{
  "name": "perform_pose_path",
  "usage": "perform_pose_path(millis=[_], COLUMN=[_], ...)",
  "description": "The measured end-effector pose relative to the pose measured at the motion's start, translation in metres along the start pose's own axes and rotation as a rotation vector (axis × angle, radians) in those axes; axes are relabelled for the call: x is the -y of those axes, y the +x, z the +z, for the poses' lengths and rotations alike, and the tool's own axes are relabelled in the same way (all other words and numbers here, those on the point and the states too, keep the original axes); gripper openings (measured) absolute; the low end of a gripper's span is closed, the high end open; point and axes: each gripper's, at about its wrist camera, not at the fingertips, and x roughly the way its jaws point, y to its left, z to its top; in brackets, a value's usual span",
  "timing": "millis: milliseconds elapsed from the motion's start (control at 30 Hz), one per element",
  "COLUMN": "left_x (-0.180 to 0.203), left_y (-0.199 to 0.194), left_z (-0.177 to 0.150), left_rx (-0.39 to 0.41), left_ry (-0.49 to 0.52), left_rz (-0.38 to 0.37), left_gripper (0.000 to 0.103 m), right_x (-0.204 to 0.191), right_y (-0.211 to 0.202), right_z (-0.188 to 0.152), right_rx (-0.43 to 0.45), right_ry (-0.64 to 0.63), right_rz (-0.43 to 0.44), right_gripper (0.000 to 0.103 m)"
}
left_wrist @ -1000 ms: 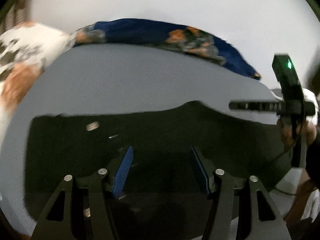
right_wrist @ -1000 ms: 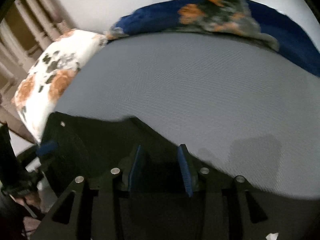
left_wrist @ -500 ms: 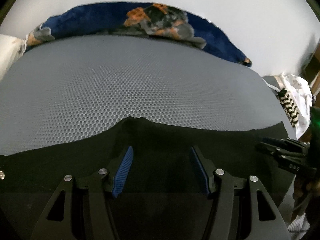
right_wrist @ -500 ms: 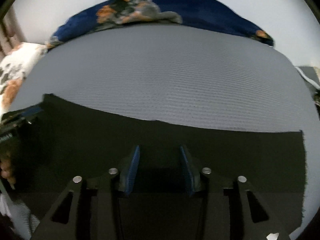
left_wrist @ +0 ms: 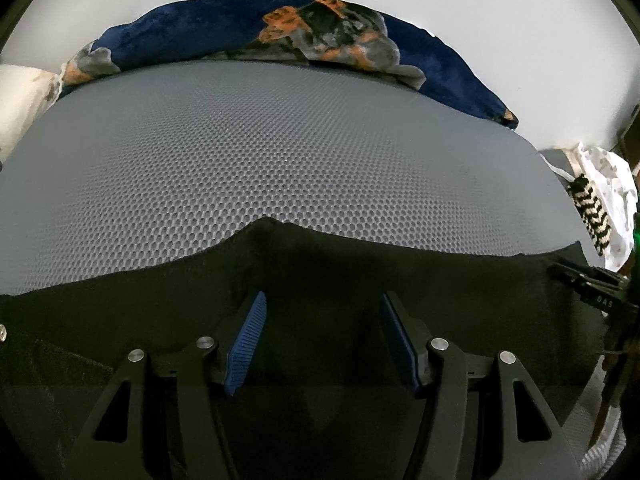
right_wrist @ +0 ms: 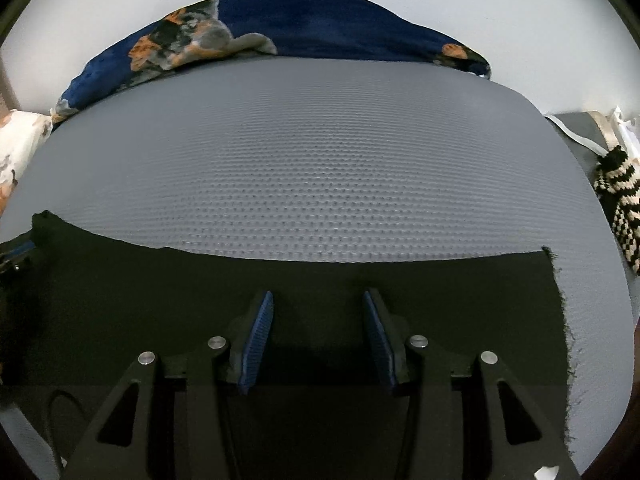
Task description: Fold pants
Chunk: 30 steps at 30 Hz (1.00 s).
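Both the left gripper (left_wrist: 322,338) and right gripper (right_wrist: 318,334), jaws part-open and gripping nothing, hover over black fabric pants (right_wrist: 160,300) spread flat on the grey honeycomb-textured mattress (left_wrist: 280,160), where a shallow pinch risks catching only one layer.

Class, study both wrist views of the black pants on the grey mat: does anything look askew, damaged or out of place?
The black pants lie flat on the grey mat, but their far edge is uneven: a peak juts out in the left wrist view. The cut end looks slightly frayed in the right wrist view. Nothing spilled.
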Motion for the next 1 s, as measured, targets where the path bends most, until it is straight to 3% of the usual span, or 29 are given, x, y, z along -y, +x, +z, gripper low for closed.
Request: perform_pose_path(millis=[300,433,533,733,867,1000], left_x=[-0.002,-0.003,-0.002,0.001,0.004,0.008], left_y=[-0.016,-0.024,-0.028,-0.033,-0.035,-0.037], left_z=[-0.018,-0.028,-0.033,-0.042,-0.047,-0.052], left_rx=[-0.038,-0.044,-0.048,-0.055,-0.064,-0.072], left_ry=[-0.022,-0.029,-0.036,-0.033,-0.039,-0.046], left_rz=[-0.007,-0.006,0.0,0.016,0.022,0.024], left_gripper=[0.062,0.062,0.062,0.062,0.062,0.063], right_x=[0.077,0.122,0.158,0.224,0.247,0.255], right_y=[-0.008,-0.017,-0.026,-0.035,-0.031,-0.026], right_z=[-0.015,-0.027,-0.038,-0.067,-0.081,-0.084], right_rx=[-0.03,-0.033,-0.044,-0.071,-0.113,-0.125], right_ry=[0.09,0.177,0.259,0.452,0.507,0.512], right_rz=[-0.068,-0.039,0.027,0.259,0.387,0.455], right_gripper=[0.044,0.044,0.045,0.047,0.047,0.046])
